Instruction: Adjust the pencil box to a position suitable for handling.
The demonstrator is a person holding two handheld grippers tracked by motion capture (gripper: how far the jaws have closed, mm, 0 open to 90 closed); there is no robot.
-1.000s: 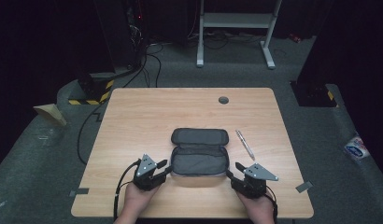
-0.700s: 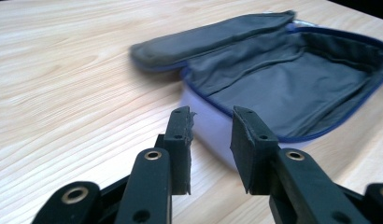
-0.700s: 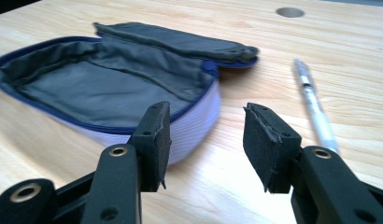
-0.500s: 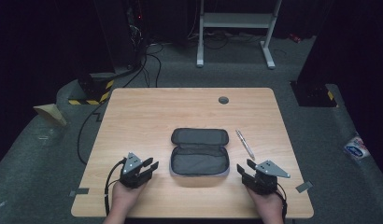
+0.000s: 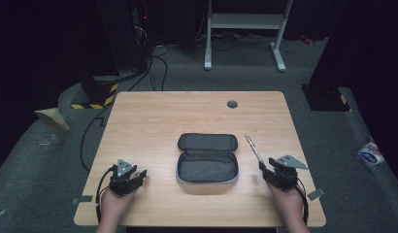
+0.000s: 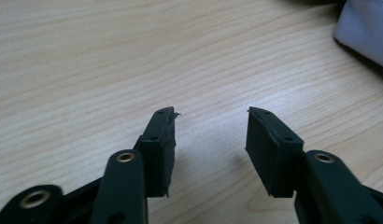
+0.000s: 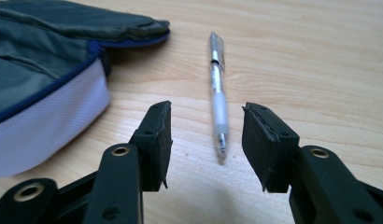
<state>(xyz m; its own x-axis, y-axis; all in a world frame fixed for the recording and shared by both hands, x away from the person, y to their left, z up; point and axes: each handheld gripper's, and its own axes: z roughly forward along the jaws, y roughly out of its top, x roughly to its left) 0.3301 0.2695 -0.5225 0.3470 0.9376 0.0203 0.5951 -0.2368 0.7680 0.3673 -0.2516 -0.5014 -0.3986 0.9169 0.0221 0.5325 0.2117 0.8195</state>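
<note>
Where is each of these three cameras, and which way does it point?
High view: above the person's side, looking forward and down on the table; both hands show.
Left gripper view: rides the left gripper, facing bare wood.
Right gripper view: rides the right gripper, facing the pen and the open pencil case.
High and right gripper views share pen and case.

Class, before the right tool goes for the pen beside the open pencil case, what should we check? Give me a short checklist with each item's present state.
1. Pencil case lies open, its inside bare: ok.
2. Pen lies flat on the table, apart from the case: ok.
3. Right tool has open jaws, nothing held: ok.
4. Pen tip sits in line with the gap between the right tool's jaws: ok.
5. Left tool is open, jaws just widened, nothing between them, away from the case: ok.
6. Whether the pen's clip faces up: cannot tell.
</note>
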